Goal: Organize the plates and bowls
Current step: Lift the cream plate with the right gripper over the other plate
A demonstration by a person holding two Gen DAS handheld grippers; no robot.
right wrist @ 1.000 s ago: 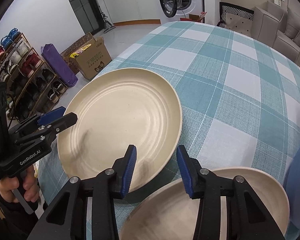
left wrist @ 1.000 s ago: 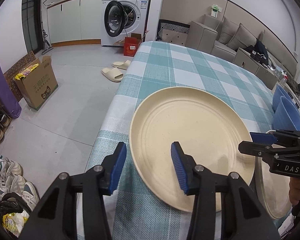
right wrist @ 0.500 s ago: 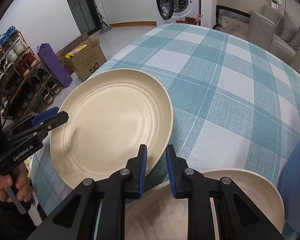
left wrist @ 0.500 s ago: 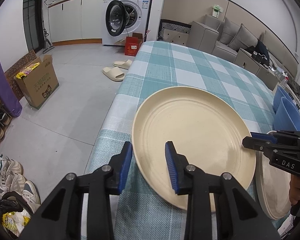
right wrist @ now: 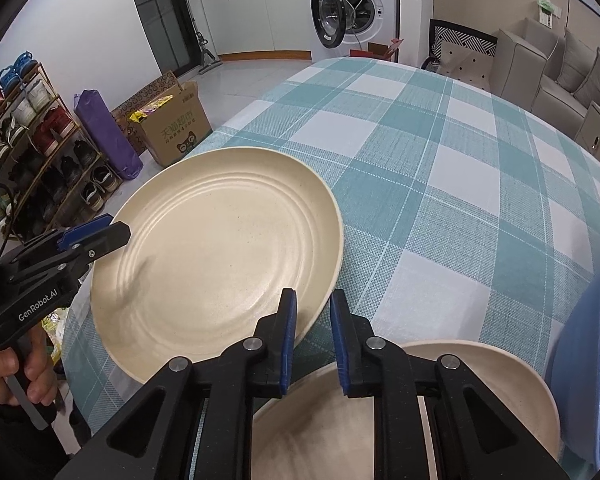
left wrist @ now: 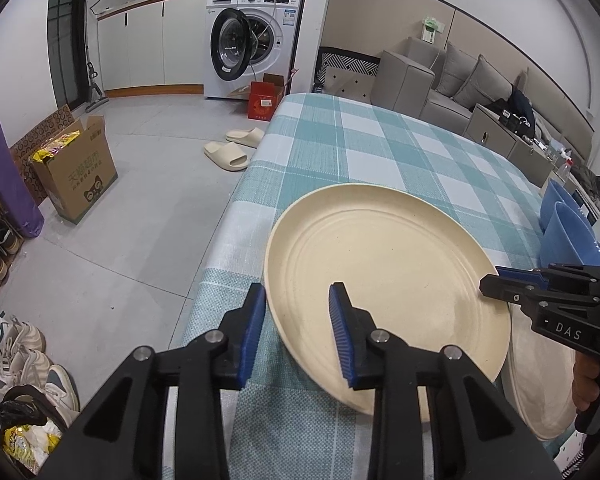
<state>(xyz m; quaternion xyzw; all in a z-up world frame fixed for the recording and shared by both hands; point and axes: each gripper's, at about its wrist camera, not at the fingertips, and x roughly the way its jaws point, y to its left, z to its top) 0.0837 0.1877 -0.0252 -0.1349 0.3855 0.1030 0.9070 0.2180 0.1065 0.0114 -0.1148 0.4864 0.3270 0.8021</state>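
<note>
A large cream plate (left wrist: pixel 384 276) is lifted above the checked tablecloth (left wrist: pixel 380 152), tilted, and also shows in the right wrist view (right wrist: pixel 216 252). My left gripper (left wrist: pixel 298 320) is shut on its near-left rim. My right gripper (right wrist: pixel 312 328) is shut on its opposite rim. A second cream plate (right wrist: pixel 452 396) lies on the table under the right gripper and also shows in the left wrist view (left wrist: pixel 540 384). Blue bowls (left wrist: pixel 568 236) stand at the right and show in the right wrist view (right wrist: pixel 588 352).
The table's left edge drops to a grey floor with a cardboard box (left wrist: pixel 76 176), slippers (left wrist: pixel 228 154) and a shoe rack (right wrist: pixel 32 136). A washing machine (left wrist: pixel 252 40) stands at the back with its door open; a sofa (left wrist: pixel 460 80) is at the back right.
Both grippers have closed from open onto opposite rims of the large cream plate. The plate now tilts off the tablecloth.
</note>
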